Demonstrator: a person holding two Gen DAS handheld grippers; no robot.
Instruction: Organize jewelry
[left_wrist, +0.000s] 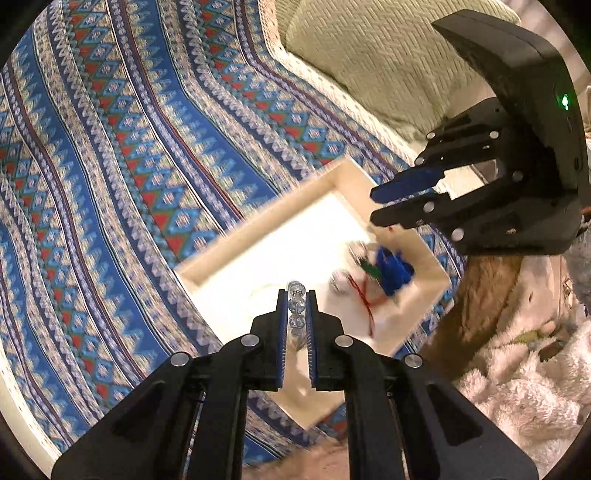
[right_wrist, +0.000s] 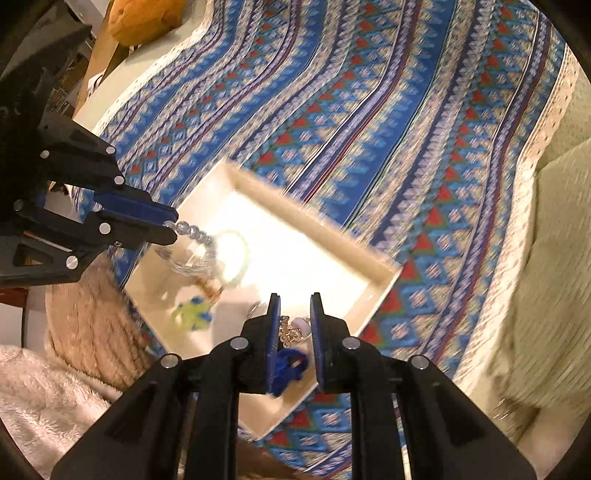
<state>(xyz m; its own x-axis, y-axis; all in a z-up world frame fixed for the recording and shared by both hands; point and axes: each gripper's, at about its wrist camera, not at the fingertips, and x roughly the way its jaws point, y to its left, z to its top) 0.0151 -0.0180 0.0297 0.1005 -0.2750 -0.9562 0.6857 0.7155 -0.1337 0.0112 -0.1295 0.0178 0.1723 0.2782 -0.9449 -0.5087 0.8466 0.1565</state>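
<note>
a: what has the left gripper (left_wrist: 296, 295) got?

b: its fingers are nearly closed on a clear bead bracelet (right_wrist: 195, 232), a string of glassy round beads. the rest of the loop hangs from the tips above the cream tray (left_wrist: 258, 218), over the tray's inner floor.

a: and the right gripper (right_wrist: 294, 306)?

b: its fingers stand a little apart and grip nothing. it hovers over one corner of the tray, above a blue tassel piece (right_wrist: 290, 363) and a small gold-toned piece (right_wrist: 290, 334).

a: how should the bracelet go down?

b: i'd say lower it until the hanging beads touch the tray floor, in the bare stretch away from that crowded corner, then open the fingers slowly so the loop settles flat and does not roll. keep the right gripper out of the way.

a: what else is in the tray?

b: a pale ring-shaped bracelet (right_wrist: 232, 254) just beside the hanging beads, a yellow-green and blue piece (right_wrist: 192, 312), and a thin red cord (left_wrist: 364, 295) by the tassel. motion blur hides finer detail. the tray lies on a blue patterned cloth (left_wrist: 129, 166).
</note>
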